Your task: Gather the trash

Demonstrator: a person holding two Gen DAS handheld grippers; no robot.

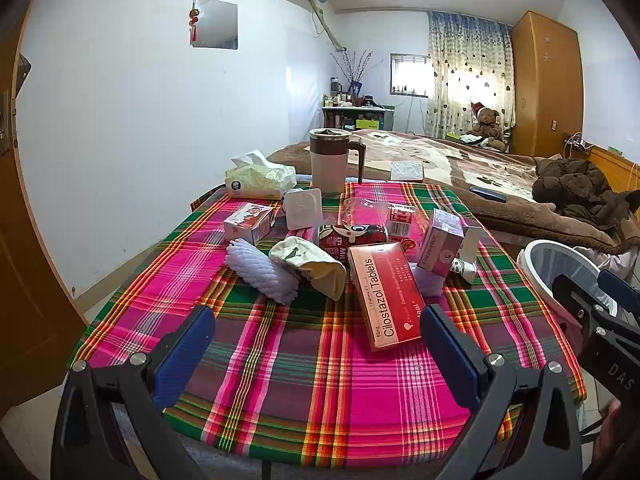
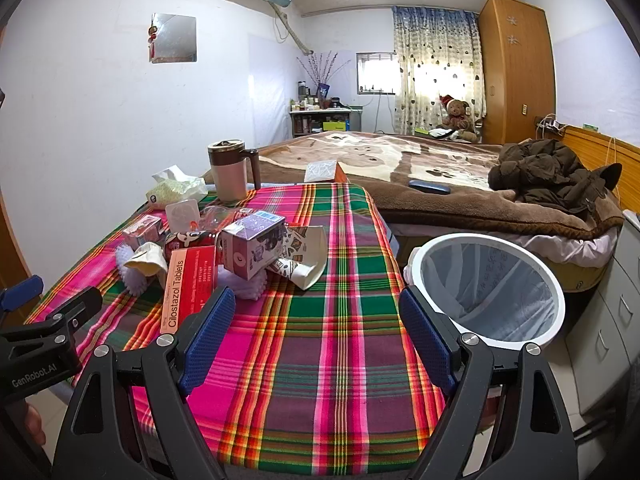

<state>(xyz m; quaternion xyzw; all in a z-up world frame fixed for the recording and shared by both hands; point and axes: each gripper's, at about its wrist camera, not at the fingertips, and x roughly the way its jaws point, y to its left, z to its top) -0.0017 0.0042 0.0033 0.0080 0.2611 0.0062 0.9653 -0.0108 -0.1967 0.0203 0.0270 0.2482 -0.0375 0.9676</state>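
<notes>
Trash lies in a heap on the plaid-covered table (image 1: 320, 392): a red Cilostazol Tablets box (image 1: 384, 296), a crushed paper cup (image 1: 310, 266), white foam netting (image 1: 260, 274), a red can (image 1: 354, 236), a pink box (image 1: 440, 244) and a small carton (image 1: 248, 222). My left gripper (image 1: 318, 344) is open and empty, hovering just in front of the heap. My right gripper (image 2: 316, 332) is open and empty over the table's near right part, with the tablets box (image 2: 188, 284), a purple box (image 2: 252, 246) and a torn cup (image 2: 306, 258) ahead to its left. A white bin (image 2: 492, 288) with a liner stands right of the table.
A lidded mug (image 1: 332, 160), a tissue pack (image 1: 256, 178) and a white square piece (image 1: 304, 208) stand at the table's far end. A bed with a brown blanket (image 2: 440, 172) and a dark jacket (image 2: 552, 176) lies behind. Grey drawers (image 2: 612, 300) stand at right.
</notes>
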